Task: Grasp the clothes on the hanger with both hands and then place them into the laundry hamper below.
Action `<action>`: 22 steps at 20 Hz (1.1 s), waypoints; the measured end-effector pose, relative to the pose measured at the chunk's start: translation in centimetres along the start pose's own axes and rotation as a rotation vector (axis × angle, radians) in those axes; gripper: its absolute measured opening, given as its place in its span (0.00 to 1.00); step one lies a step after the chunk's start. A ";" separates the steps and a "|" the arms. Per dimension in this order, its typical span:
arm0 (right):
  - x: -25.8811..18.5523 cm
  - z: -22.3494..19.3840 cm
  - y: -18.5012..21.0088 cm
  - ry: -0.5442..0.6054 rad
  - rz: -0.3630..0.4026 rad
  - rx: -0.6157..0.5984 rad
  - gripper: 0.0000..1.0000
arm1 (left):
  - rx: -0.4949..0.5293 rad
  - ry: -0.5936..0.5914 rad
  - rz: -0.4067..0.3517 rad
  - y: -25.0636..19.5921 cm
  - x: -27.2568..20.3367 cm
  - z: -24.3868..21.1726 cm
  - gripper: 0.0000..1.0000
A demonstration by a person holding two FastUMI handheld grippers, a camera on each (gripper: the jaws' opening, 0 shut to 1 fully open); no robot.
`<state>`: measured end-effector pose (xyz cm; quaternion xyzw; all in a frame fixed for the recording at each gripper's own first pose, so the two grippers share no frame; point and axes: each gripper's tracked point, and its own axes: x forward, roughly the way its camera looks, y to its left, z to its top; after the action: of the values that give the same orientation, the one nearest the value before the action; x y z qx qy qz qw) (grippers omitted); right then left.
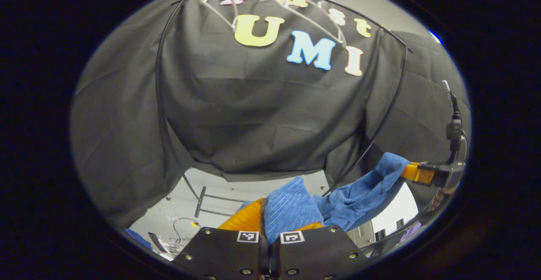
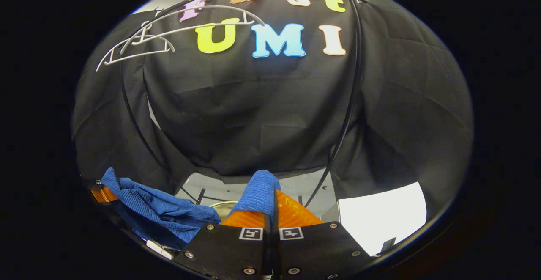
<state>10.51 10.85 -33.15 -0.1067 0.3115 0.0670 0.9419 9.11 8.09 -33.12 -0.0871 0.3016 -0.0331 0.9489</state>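
Fingers [image 1: 249, 218] of the left gripper [image 1: 270, 225] and right gripper [image 2: 270, 212] are pinched on opposite ends of the blue garment [image 1: 351, 195], which is stretched between them below the white hangers [image 2: 143, 43].

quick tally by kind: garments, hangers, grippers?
Blue garment: 1, pinched at both ends
White hangers: 2, bare, up on the rail
Grippers: 2, left gripper and right gripper
Total: 5
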 end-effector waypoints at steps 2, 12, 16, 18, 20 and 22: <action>1.5 -1.8 -0.2 0.038 0.005 0.001 0.00 | -0.003 0.020 0.016 -0.1 0.9 -1.0 0.04; 6.8 -9.0 -0.1 0.156 -0.018 0.021 0.00 | 0.024 0.109 0.026 0.7 8.8 -7.0 0.04; 8.0 -10.4 0.8 0.172 -0.015 0.010 0.01 | 0.051 0.119 0.013 0.4 10.7 -8.7 0.04; 8.3 -10.7 1.0 0.177 -0.019 0.014 0.01 | 0.068 0.108 0.009 0.3 10.9 -8.6 0.04; 8.2 -10.9 1.2 0.179 -0.021 0.019 0.02 | 0.068 0.103 0.007 0.3 10.8 -8.5 0.02; 8.1 -11.0 1.3 0.184 -0.021 0.024 0.03 | 0.058 0.103 0.006 0.4 10.8 -8.7 0.05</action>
<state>10.39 9.95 -46.84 -0.1043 0.3965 0.0430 0.9111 12.89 5.97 -46.24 -0.0570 0.3492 -0.0433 0.9343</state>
